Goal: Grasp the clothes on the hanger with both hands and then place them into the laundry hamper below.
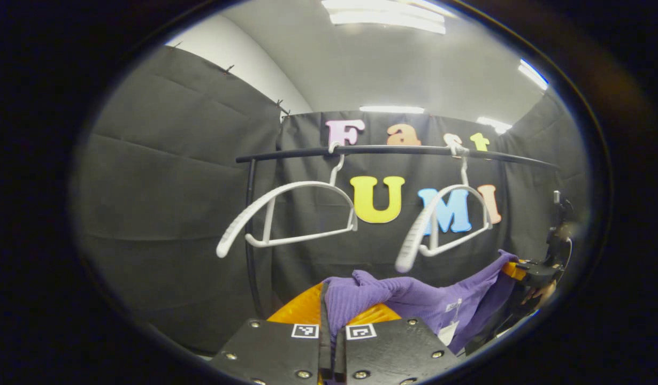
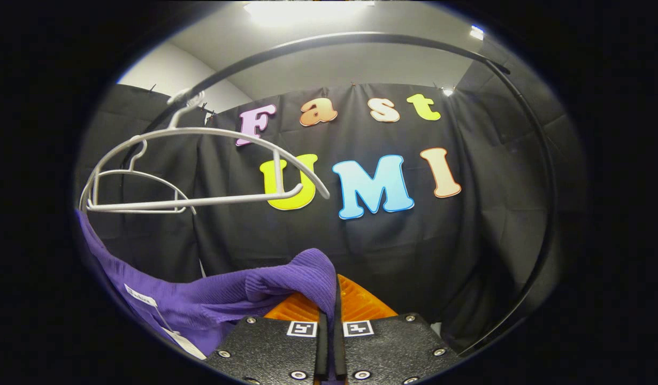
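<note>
**Purple top off the hangers, both tools clamped on it**

Left gripper view, near to far: the left tool is closed w/ a bunch of the purple garment pinched between its fingers. The fabric stretches off to the right, white tag hanging under it, over to the right tool, which sits at the far end w/ a hand on it. Above the cloth, two white hangers, left hanger and right hanger, hang bare on the black rail, booth wall behind.

Right gripper view: the right tool is also closed on a fold of the purple garment, both fingers squeezing it. The cloth runs down and left from there, tags showing. Both hangers hang up and to the left, nothing on them, rail arcing overhead. So the top hangs slung between the two tools, below the hangers.
</note>
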The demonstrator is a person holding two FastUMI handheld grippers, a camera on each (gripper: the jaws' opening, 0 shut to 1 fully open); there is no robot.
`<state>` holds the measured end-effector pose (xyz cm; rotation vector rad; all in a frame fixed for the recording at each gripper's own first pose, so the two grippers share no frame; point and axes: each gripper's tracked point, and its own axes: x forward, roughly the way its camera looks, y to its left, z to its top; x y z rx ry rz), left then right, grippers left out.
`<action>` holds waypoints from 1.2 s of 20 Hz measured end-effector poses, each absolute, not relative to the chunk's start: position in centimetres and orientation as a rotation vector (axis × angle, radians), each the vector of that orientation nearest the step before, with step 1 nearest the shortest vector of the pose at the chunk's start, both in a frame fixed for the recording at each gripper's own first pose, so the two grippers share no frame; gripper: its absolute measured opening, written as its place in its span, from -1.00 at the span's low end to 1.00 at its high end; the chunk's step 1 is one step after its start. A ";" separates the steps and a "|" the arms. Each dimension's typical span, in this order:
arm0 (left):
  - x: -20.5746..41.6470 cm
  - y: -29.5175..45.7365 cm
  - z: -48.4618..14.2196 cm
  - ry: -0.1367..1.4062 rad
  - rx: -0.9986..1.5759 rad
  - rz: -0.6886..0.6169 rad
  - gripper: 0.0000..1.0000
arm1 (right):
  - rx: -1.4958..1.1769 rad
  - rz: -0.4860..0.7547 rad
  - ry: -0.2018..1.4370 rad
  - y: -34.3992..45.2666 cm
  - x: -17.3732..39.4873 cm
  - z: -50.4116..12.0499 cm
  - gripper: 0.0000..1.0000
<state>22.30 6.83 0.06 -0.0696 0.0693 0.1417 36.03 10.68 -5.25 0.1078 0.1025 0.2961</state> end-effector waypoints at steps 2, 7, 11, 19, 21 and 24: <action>20.7 6.6 0.5 0.069 -0.082 0.115 -0.94 | 0.122 0.298 0.104 10.7 33.7 -4.5 -0.92; 17.0 4.9 2.7 0.039 -0.088 0.034 -0.93 | 0.145 0.319 0.103 11.5 27.4 -2.4 -0.91; 15.2 2.7 3.0 0.021 -0.098 -0.037 -0.94 | 0.157 0.336 0.094 12.1 22.5 -0.8 -0.91; 10.3 -1.4 2.4 0.011 -0.149 -0.181 -0.93 | 0.122 0.357 0.085 12.5 14.2 0.4 -0.90; 9.7 -2.5 1.5 0.022 -0.163 -0.200 -0.94 | 0.100 0.368 0.093 12.7 13.0 -0.1 -0.91; 9.3 -5.1 -0.2 0.049 -0.198 -0.247 -0.93 | 0.083 0.407 0.141 13.6 11.4 -2.2 -0.90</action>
